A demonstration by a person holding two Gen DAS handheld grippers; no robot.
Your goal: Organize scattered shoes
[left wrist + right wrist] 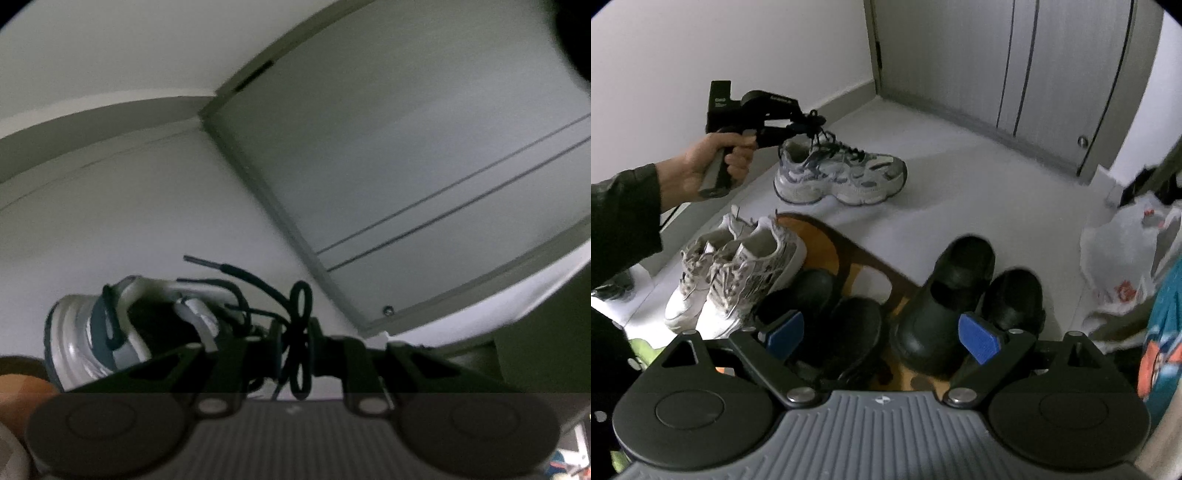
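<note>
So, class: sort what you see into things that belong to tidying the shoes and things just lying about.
Job: grey-blue sneaker, white sneakers, black shoes, left gripper pinching the laces.
Lying about: plastic bag, door, mat.

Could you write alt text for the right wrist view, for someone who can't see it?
A hand holds the left gripper, shut on the dark laces of a grey and blue sneaker over a pale floor. Nearer, a pair of white sneakers and black shoes sit by a brown mat, behind the open right gripper.
</note>
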